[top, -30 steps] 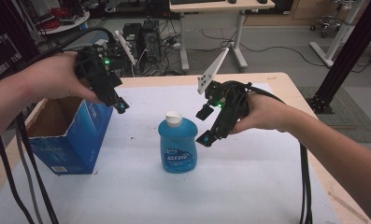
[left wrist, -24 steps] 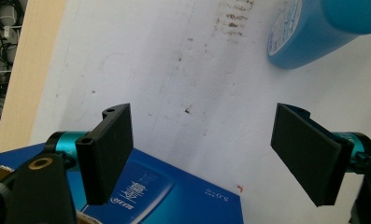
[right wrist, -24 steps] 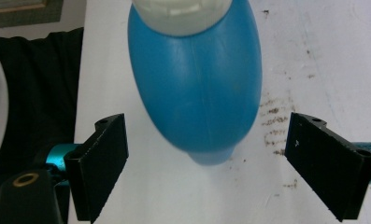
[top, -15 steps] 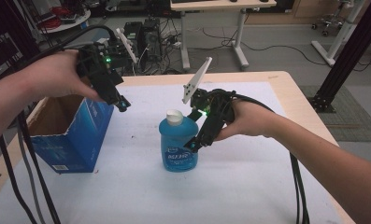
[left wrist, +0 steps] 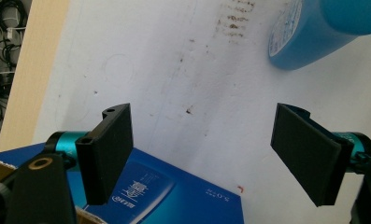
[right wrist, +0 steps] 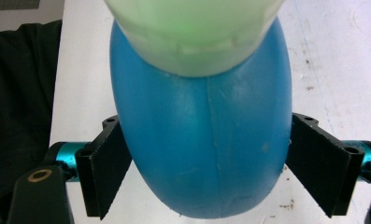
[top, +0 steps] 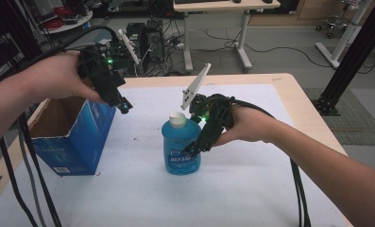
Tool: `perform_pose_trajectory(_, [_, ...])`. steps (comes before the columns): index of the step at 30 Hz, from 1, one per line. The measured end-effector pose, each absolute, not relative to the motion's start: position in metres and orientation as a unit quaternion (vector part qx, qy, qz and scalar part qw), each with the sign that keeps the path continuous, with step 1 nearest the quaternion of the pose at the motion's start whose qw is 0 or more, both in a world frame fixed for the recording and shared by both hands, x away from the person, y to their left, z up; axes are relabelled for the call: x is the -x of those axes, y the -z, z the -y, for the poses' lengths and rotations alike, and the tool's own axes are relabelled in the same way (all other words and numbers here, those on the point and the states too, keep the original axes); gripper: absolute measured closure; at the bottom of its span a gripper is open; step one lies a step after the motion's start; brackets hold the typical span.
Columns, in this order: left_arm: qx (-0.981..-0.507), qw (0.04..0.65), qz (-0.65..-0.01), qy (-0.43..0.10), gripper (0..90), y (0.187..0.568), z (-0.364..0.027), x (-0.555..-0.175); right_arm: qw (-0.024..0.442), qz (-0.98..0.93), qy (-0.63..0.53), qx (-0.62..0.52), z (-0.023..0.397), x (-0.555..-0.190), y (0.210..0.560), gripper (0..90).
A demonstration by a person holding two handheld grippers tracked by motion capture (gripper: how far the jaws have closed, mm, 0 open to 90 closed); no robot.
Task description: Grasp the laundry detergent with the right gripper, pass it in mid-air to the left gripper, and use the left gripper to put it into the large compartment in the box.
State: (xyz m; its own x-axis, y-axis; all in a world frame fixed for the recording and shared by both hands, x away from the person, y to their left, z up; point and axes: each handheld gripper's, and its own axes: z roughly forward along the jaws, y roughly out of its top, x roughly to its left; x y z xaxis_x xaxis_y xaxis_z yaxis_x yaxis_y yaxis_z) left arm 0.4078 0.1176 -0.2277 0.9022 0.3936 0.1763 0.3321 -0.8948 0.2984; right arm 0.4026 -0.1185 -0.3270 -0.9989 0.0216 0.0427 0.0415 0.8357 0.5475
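A blue bottle with a pale cap stands upright on the white mat, near the middle. My right gripper comes at it from the right, angled down. Its jaws have just been closing with the bottle between them, and both pads now touch the bottle's sides below the cap. My left gripper hovers open above the right top edge of an open blue cardboard box. Between the jaws of the left gripper there is nothing; below them lie the box and the mat, with the bottle farther off.
The white mat covers most of the wooden table. Black cables trail from both grippers over the near edge. Beyond the table are a desk, floor cables and a black frame post at the right.
My right gripper has moved left and down to the bottle and its jaws have come in against the bottle's sides. The left gripper has stayed above the box.
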Motion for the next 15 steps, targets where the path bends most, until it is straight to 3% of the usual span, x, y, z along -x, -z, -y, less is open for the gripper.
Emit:
perform_pose_trajectory(2, [-0.967,0.131,-0.187,-0.117,21.3,0.2277,-0.1175,-0.4079,0.021,0.958,0.285,0.016,0.1195,-0.4023,0.3266,24.6])
perform_pose_trajectory(15, [-0.967,0.132,-0.183,-0.119,21.3,0.2263,-0.1189,-0.407,0.02,0.958,0.287,0.015,0.1191,-0.4034,0.3268,26.9])
